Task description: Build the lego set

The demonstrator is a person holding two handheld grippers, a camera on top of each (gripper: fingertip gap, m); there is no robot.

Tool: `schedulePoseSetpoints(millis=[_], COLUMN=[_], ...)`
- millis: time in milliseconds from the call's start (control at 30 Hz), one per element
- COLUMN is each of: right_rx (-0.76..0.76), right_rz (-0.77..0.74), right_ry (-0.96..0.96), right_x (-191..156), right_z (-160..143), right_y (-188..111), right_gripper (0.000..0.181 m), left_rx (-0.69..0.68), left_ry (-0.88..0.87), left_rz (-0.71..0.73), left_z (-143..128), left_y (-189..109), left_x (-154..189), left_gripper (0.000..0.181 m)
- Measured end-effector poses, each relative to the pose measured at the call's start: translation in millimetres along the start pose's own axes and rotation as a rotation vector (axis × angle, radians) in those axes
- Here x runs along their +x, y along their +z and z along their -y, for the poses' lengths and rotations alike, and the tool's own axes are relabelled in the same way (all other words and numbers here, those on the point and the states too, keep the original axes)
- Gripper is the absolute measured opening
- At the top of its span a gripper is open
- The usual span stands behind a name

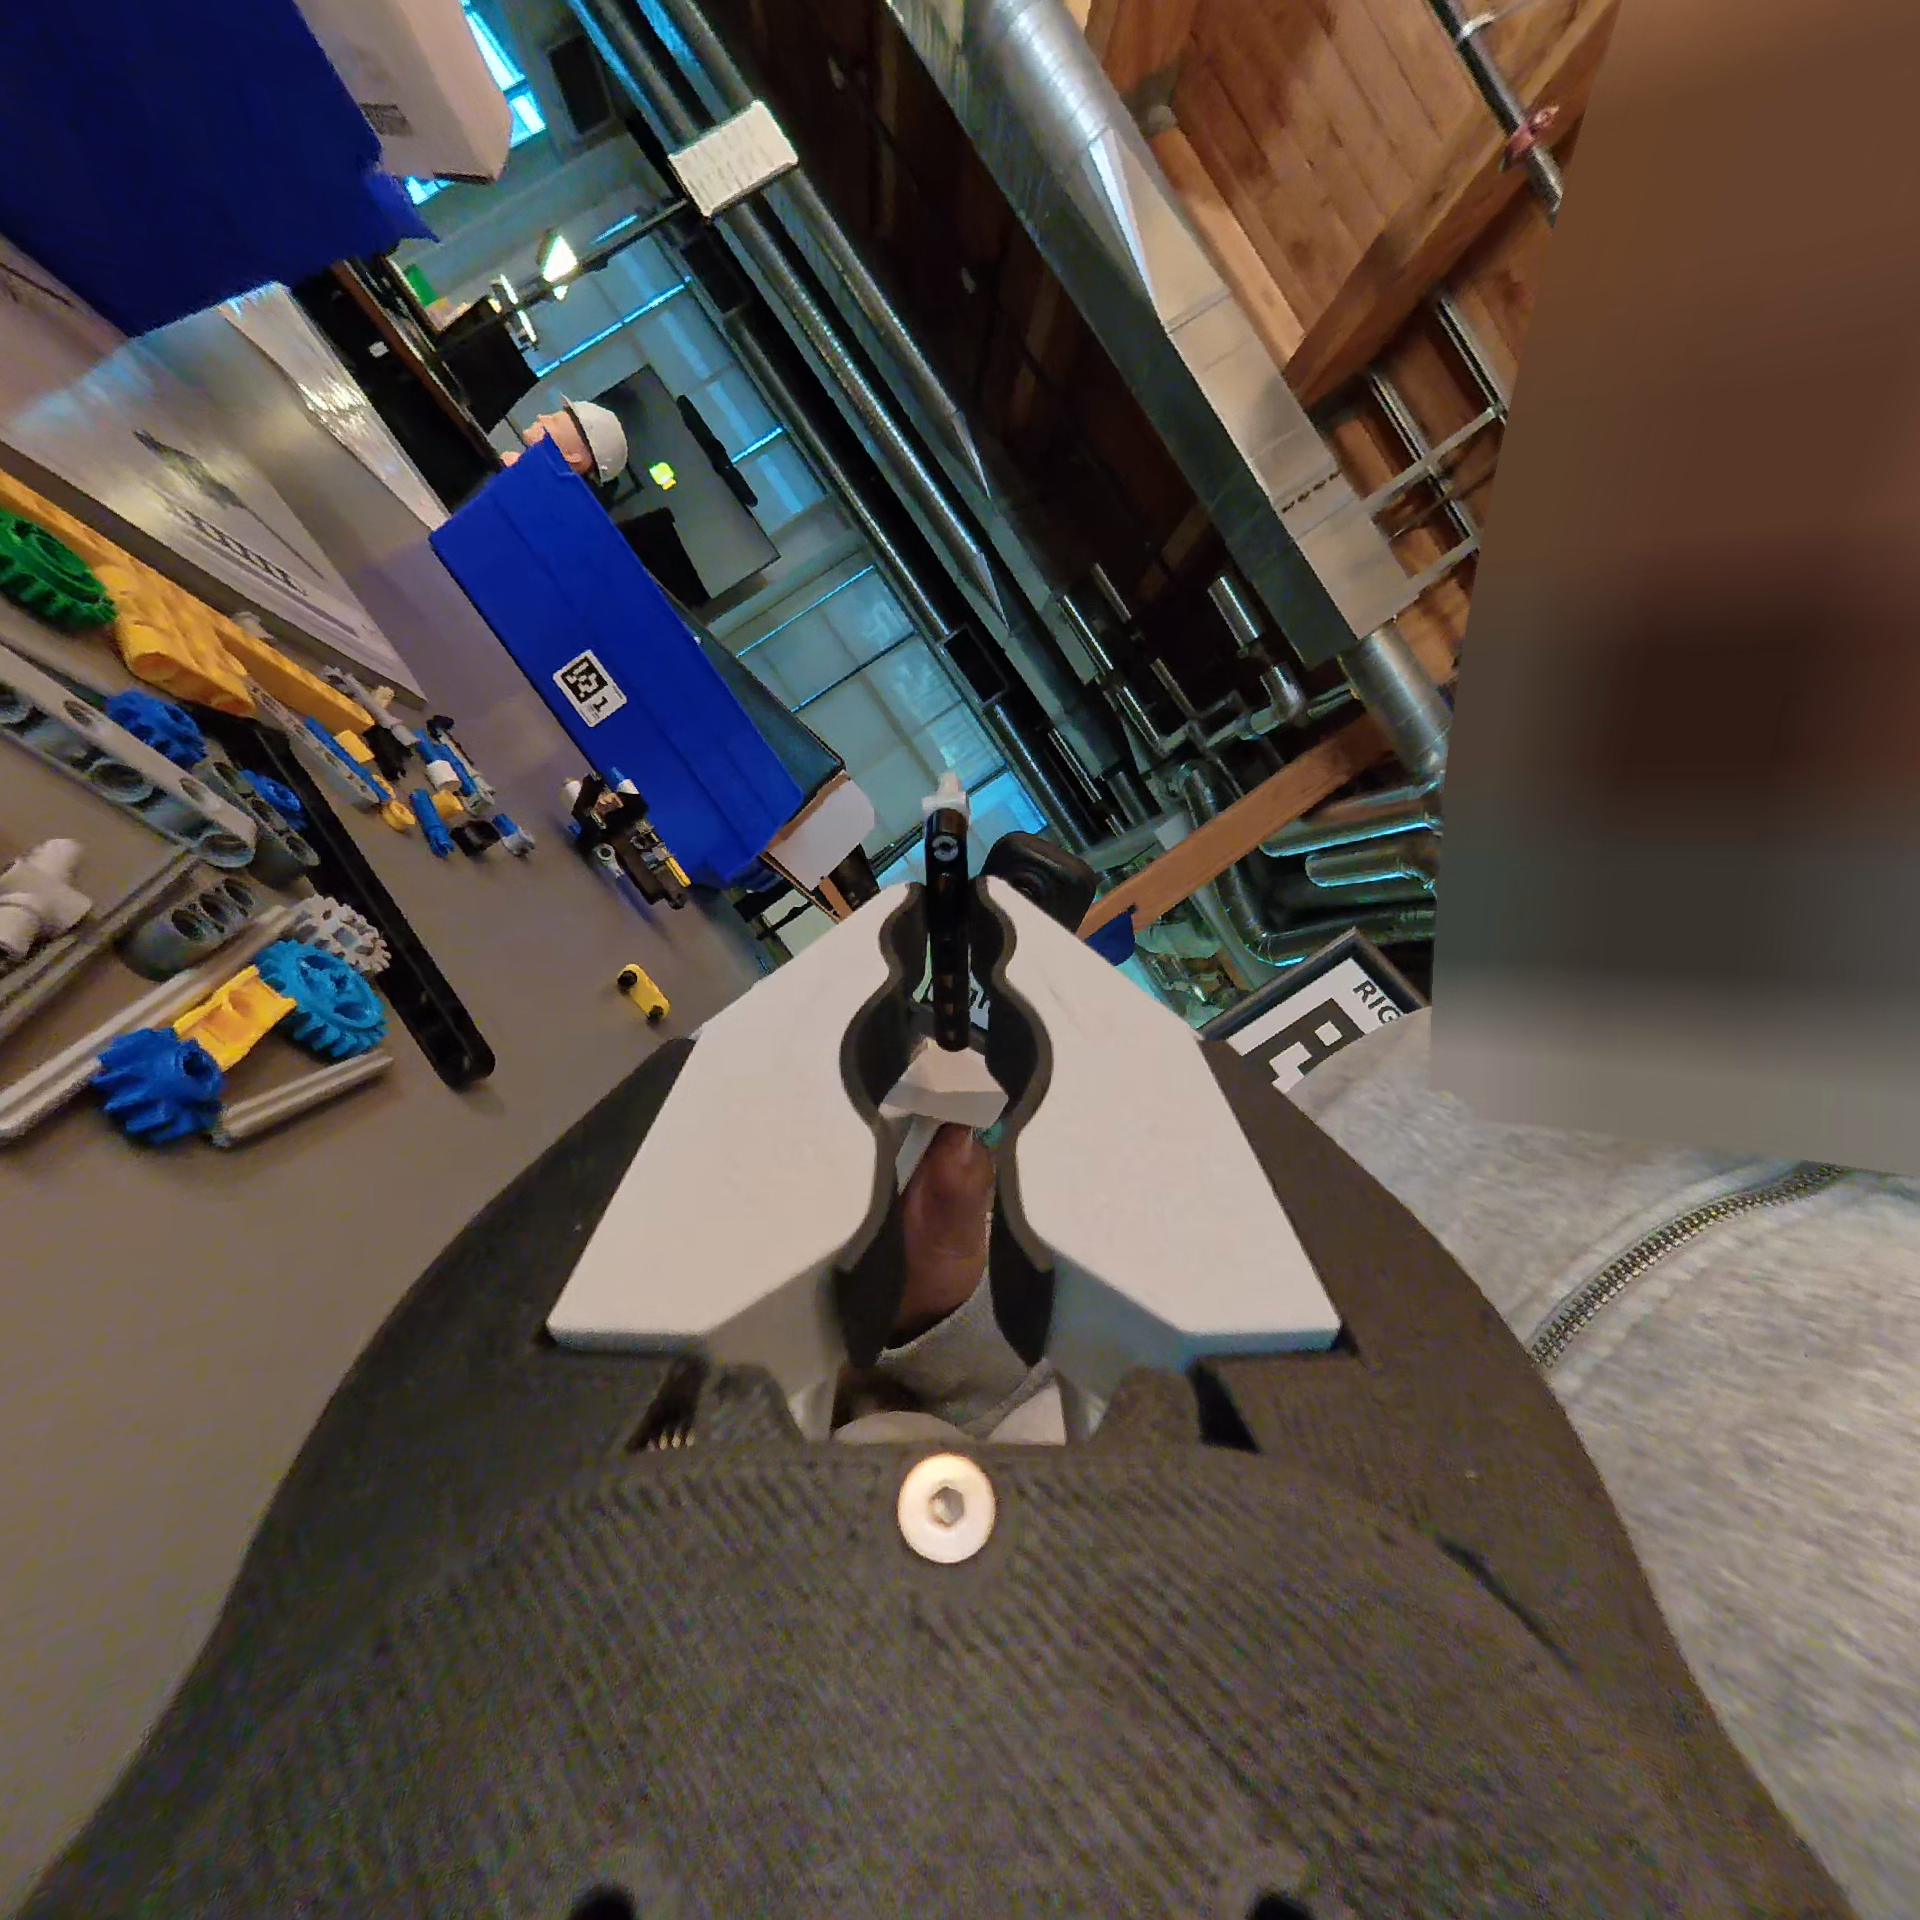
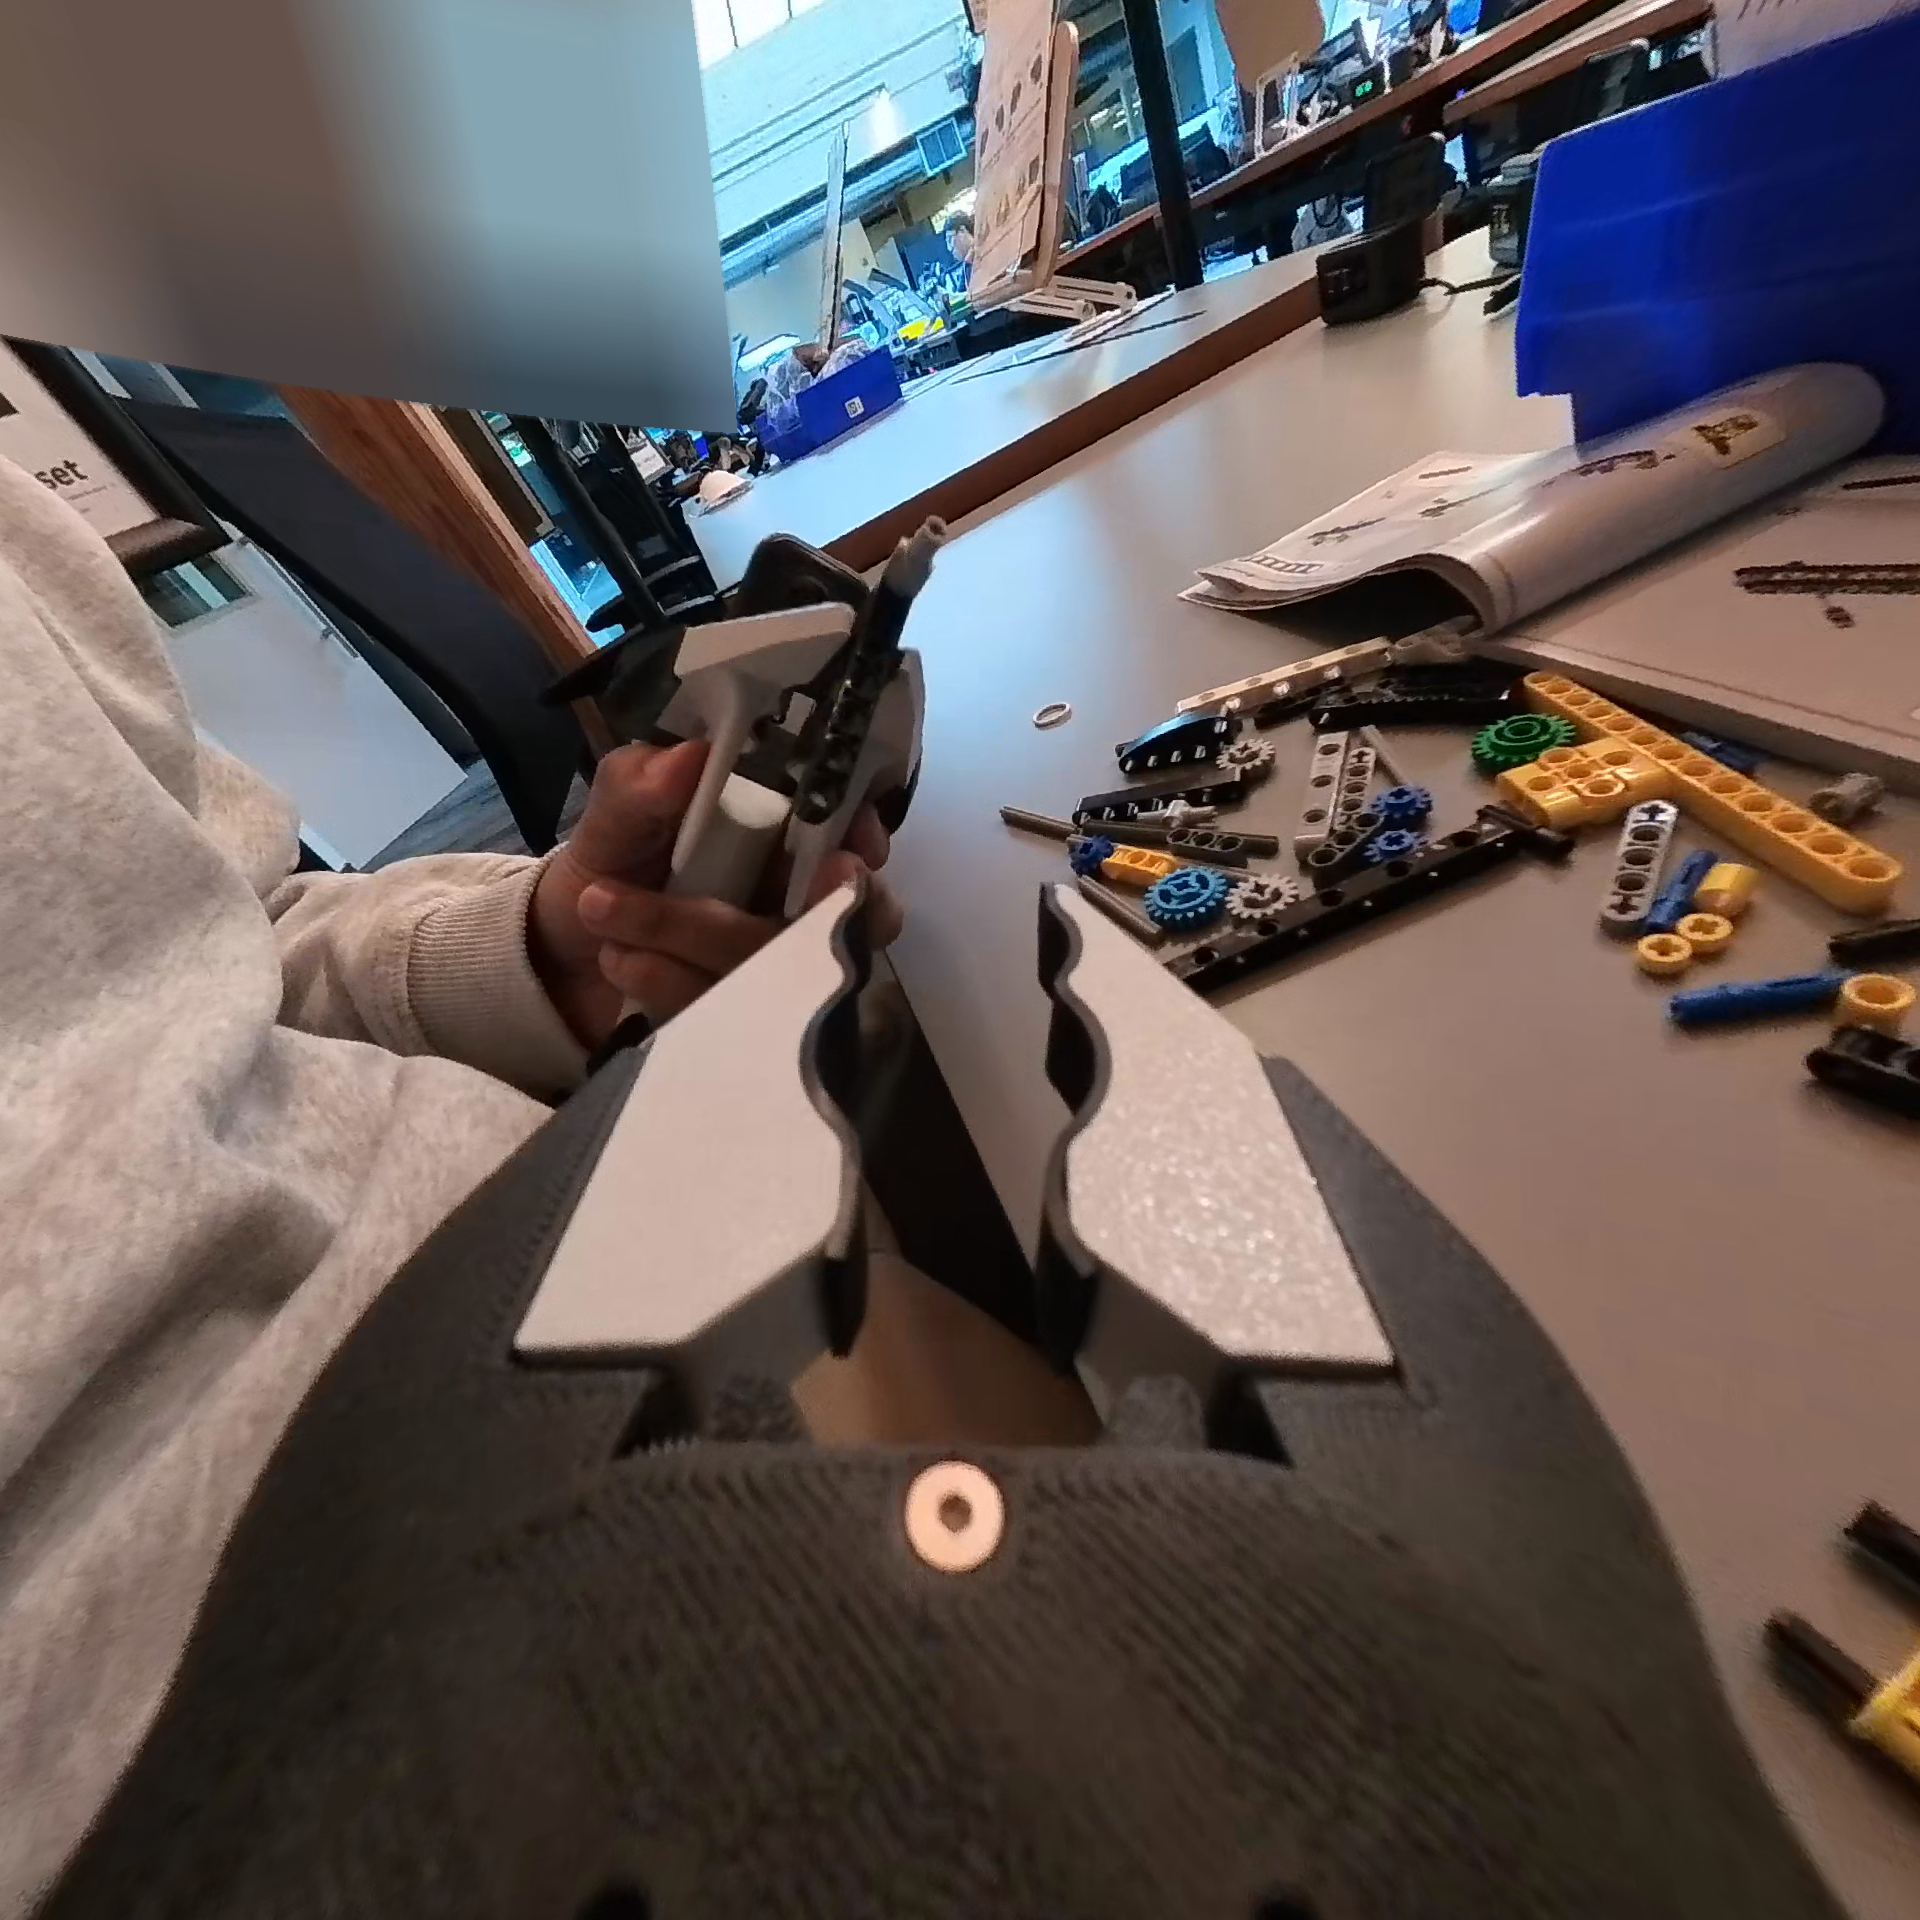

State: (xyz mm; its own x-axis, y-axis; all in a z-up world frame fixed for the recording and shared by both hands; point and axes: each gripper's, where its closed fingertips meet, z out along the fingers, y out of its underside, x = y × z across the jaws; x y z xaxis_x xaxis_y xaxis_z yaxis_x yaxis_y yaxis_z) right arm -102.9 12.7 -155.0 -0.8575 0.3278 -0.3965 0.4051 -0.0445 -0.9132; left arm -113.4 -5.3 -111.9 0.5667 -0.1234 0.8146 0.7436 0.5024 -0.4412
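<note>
My left gripper (image 1: pixel 948 914) is shut on a black lego beam (image 1: pixel 948 935) with a light grey pin (image 1: pixel 948 798) at its top end. It holds the beam upright in the air, off the table's near edge. The same gripper (image 2: pixel 852 717) and beam (image 2: pixel 854 707) show in the right wrist view, held by a hand (image 2: pixel 665 894). My right gripper (image 2: pixel 951 914) is open and empty, just below and to the right of the left one, over the table edge. Loose lego parts lie on the grey table (image 2: pixel 1455 1143): a yellow frame (image 2: pixel 1662 790), a green gear (image 2: pixel 1512 740), blue gears (image 2: pixel 1184 896), black beams (image 2: pixel 1351 914).
An open instruction booklet (image 2: pixel 1538 520) lies behind the parts. A blue bin (image 2: pixel 1714 239) stands at the far right; it also shows in the left wrist view (image 1: pixel 623 675). The person's grey sleeve (image 2: pixel 208 987) fills the left. A small ring (image 2: pixel 1051 714) lies alone on the table. The gap from one gripper's tips to the other's is roughly 5 cm. Left tips and right tips are each some 15 cm from the green gear (image 2: pixel 1512 740). The left camera catches it too, in the left wrist view (image 1: pixel 48 568).
</note>
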Motion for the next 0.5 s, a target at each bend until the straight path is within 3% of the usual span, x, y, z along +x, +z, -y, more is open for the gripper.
schedulePoseSetpoints(millis=[267, 500], right_rx=[0.018, 0.047], right_rz=[0.05, 0.056], right_ry=[0.035, 0.039], right_x=[-9, -13], right_z=[5, 14], right_y=[-1, -8], right_gripper=[0.031, 0.031], left_rx=[-0.011, 0.092], left_ry=[0.011, 0.109], left_rz=[0.019, 0.076], left_z=[-3, 25], left_y=[1, -14], left_x=[-2, -5], left_gripper=[0.005, 0.005])
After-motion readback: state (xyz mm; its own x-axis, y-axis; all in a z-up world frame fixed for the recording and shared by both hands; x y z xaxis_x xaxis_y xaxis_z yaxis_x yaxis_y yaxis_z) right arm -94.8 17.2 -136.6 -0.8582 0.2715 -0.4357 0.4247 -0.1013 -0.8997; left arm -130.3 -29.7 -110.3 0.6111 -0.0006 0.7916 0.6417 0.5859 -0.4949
